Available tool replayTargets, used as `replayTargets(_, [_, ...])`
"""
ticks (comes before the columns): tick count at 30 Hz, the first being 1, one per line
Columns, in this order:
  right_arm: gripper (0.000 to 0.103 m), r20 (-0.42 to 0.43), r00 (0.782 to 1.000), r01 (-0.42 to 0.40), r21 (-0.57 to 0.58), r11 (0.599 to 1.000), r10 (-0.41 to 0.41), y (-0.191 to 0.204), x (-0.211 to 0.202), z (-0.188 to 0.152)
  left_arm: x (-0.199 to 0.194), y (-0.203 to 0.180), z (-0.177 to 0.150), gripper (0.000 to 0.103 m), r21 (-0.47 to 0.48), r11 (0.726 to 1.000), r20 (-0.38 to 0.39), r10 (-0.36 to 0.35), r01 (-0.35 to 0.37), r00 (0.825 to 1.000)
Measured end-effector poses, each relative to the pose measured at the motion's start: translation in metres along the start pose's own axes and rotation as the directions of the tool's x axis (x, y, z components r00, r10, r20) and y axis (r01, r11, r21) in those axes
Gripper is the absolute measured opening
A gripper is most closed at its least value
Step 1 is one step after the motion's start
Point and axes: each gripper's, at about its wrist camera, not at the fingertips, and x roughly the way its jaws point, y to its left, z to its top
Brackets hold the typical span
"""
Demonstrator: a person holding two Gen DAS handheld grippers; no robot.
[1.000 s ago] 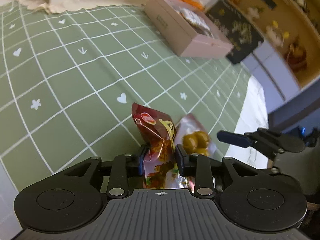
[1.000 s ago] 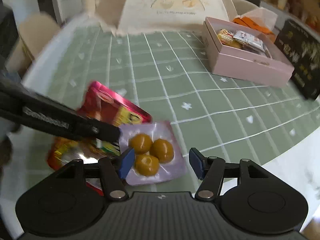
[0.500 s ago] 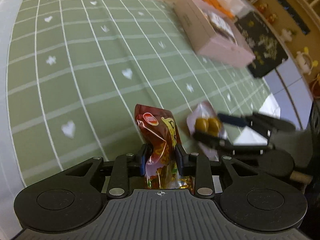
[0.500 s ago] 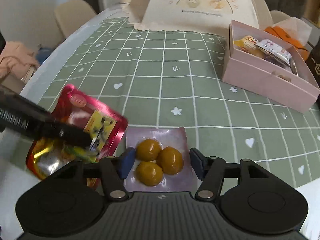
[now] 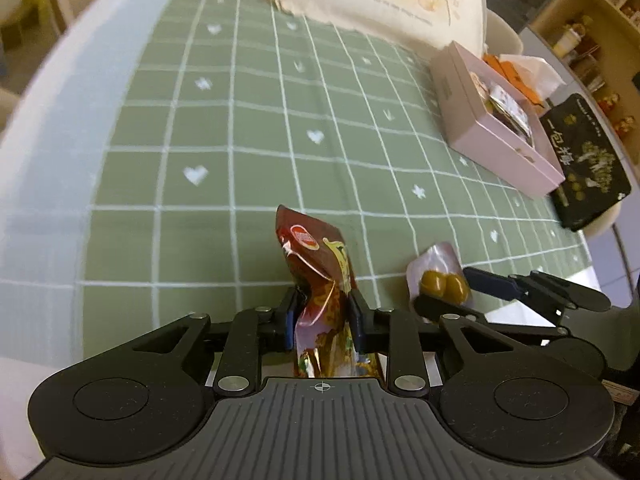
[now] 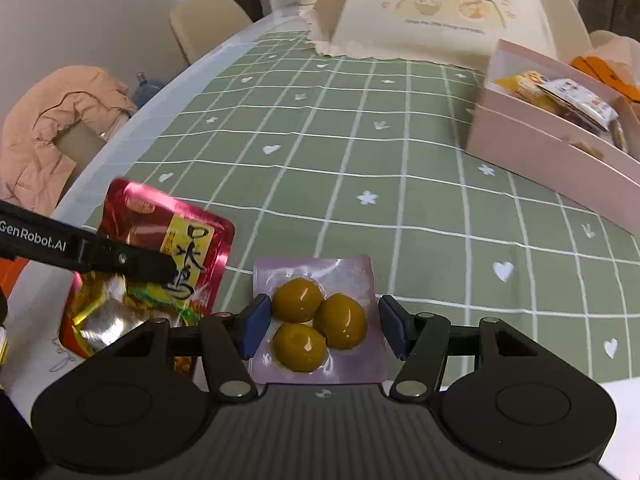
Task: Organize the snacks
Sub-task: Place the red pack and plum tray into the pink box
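Left wrist view: left gripper (image 5: 322,320) jaws have just been closing and now pinch the red snack pouch (image 5: 320,276) across its crumpled middle; the foil buckles between the pads. The pouch's long axis runs away from the camera, logo end pointing toward the far edge of the worktop (image 5: 240,128), foil end back toward the gripper body.

Right wrist view: right gripper (image 6: 322,330) jaws sit either side of the clear pack of three yellow-brown sweets (image 6: 318,320). The left pad touches the pack's edge; the right pad looks just clear of it, so I cannot tell whether the grip is firm. The pack lies flat near the near edge of the worktop, just beside the pouch, roughly square, its slightly longer side running away from the camera.

Step in hand, as I judge it: both snacks gripped for carrying to the pink box (image 6: 560,148) at the far right of the worktop, which already holds wrapped snacks.

Notes for doing it well:
- Confirm the right jaws bite before lifting; the flat film could slip.
- Lift both clear of the cloth; keep the grippers apart.
- Bring each item over the open box long side parallel to its walls.
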Motion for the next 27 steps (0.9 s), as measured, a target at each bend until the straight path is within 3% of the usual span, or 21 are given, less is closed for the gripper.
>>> replayTargets(5, [0.059,0.030,0.998,0.058,0.016,0.998,-0.058,0.009,-0.017,-0.009,-0.012,0.007,-0.008,0.027,0.030,0.999,-0.021,-0.037,0.038,0.999])
replayTargets(8, [0.059,0.020,0.989,0.146,0.050,0.988,-0.147,0.009,-0.032,-0.019,-0.019,0.008,-0.015,0.025,0.053,0.994,-0.042,-0.092,0.094,0.995])
replayTargets(11, [0.059,0.002,0.984,0.178,0.103,0.979,-0.179,0.001,-0.054,-0.031,-0.025,-0.003,-0.018,0.025,0.096,0.979,-0.046,-0.174,0.178,0.984])
replayTargets(14, [0.059,0.034,0.965,0.253,0.151,0.956,-0.260,-0.016,-0.091,-0.035,-0.032,-0.028,-0.004,0.024,0.171,0.949,-0.027,-0.264,0.265,0.964])
replayTargets(17, [0.059,0.100,0.932,0.325,0.198,0.925,-0.348,-0.036,-0.128,-0.027,-0.040,-0.063,0.024,0.024,0.250,0.908,0.015,-0.351,0.336,0.936])
replayTargets(19, [0.059,0.153,0.912,0.340,0.231,0.912,-0.379,-0.051,-0.152,-0.017,-0.048,-0.090,0.049,0.024,0.291,0.874,0.041,-0.417,0.388,0.908])
replayTargets(24, [0.059,0.257,0.860,0.383,0.248,0.890,-0.441,-0.080,-0.185,0.004,-0.070,-0.166,0.132,0.025,0.401,0.792,0.161,-0.556,0.460,0.816])
replayTargets(26, [0.059,0.269,0.854,0.385,0.249,0.889,-0.445,-0.092,-0.187,0.009,-0.061,-0.190,0.167,0.026,0.387,0.783,0.190,-0.584,0.487,0.789])
replayTargets(27, [0.059,0.270,0.853,0.388,0.245,0.888,-0.447,-0.098,-0.187,0.011,-0.048,-0.199,0.187,0.026,0.354,0.788,0.189,-0.587,0.503,0.787])
